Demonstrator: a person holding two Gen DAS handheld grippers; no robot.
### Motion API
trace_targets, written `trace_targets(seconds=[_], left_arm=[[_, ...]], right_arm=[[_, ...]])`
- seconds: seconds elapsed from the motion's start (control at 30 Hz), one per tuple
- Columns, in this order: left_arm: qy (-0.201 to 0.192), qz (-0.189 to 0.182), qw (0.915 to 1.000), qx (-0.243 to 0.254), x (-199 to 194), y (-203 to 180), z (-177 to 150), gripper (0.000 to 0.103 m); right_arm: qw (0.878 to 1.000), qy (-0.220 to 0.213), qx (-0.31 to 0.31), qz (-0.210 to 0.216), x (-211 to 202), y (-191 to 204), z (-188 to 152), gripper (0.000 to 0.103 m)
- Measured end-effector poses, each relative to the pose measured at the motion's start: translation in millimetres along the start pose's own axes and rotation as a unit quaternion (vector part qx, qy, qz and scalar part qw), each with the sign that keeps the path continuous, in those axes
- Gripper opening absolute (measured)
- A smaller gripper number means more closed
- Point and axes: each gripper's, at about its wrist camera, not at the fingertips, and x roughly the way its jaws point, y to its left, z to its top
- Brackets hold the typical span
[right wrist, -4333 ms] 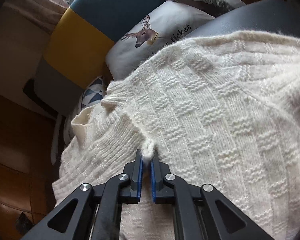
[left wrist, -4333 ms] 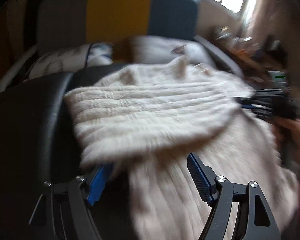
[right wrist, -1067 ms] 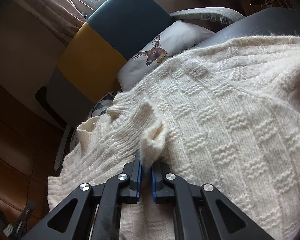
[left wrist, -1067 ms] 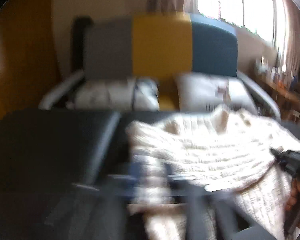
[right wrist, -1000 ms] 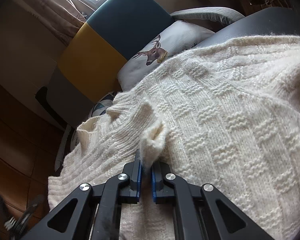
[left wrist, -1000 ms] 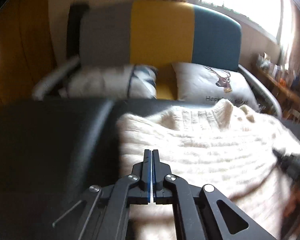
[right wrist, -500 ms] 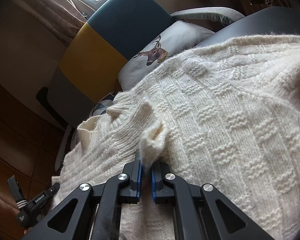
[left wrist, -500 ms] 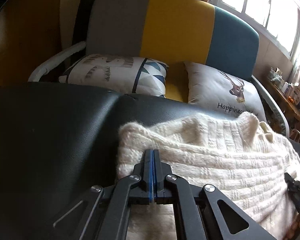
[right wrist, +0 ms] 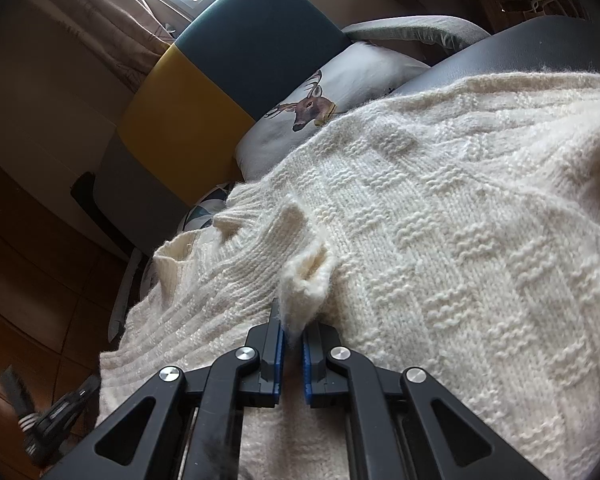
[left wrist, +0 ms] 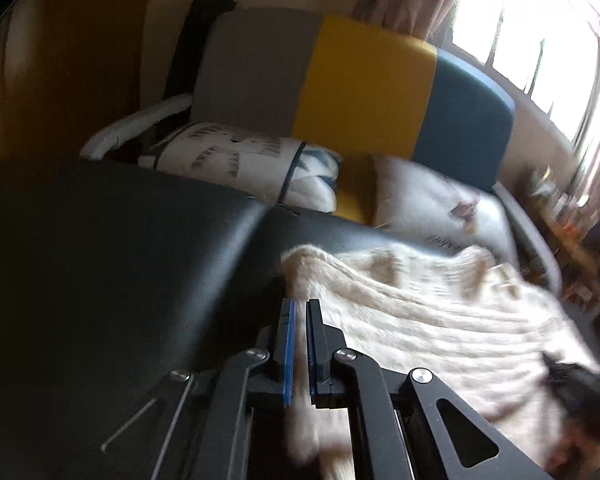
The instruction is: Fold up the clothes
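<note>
A cream knitted sweater (right wrist: 440, 240) lies spread on a black padded surface (left wrist: 120, 260), and its folded left part (left wrist: 420, 312) shows in the left wrist view. My right gripper (right wrist: 292, 324) is shut on a raised pinch of the knit near the ribbed edge. My left gripper (left wrist: 300, 304) hovers over the sweater's left edge, its jaws only a narrow gap apart, with cloth visible below them. The right gripper (left wrist: 580, 384) shows as a dark blur at the sweater's right side. The left gripper (right wrist: 56, 412) appears low at the left of the right wrist view.
Behind the surface stands a sofa with a grey, yellow and teal back (left wrist: 360, 92). On it lie a patterned pillow (left wrist: 240, 160) and a deer pillow (right wrist: 320, 100). A bright window (left wrist: 540, 32) and a cluttered shelf (left wrist: 560, 208) are at the right.
My left gripper has swung left and down to the sweater's left edge, and its jaws, pressed together before, now show a slight gap. The right gripper keeps its pinch, unmoved.
</note>
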Motion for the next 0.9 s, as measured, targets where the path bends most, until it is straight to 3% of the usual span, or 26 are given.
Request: trace_targets(seconds=[0.07,0.13,0.27,0.43,0.57,0.9], left_arm=[[-0.001,-0.006,0.9992,0.039,-7.8,-11.8,-11.1,0.004],[0.006,0.011,0.9965,0.083,-3.8,-24.6,-20.2,0.008],[0.056,0.04,0.9938,0.087,16.5,-21.7,-30.6,0.008],[0.052,0.077,0.9821,0.164,18.4,-39.1,-36.8,0.009],[0.054,0.08,0.9808,0.17,16.9,-39.1,-38.0,0.009],[0.053,0.096,0.9683,0.225,-18.7,-40.8,-62.5,0.009]], right_arm=[[1.0,0.001,-0.001,0.001,0.6,-0.7,0.8,0.004],[1.0,0.001,-0.001,0.0,0.7,-1.1,0.9,0.004],[1.0,0.001,0.0,0.0,0.6,-1.2,0.7,0.004],[1.0,0.0,-0.001,-0.003,1.4,-0.1,0.5,0.004],[1.0,0.003,-0.005,-0.004,1.8,1.9,0.3,0.004],[1.0,0.008,-0.002,-0.006,-19.1,3.7,-23.6,0.004]])
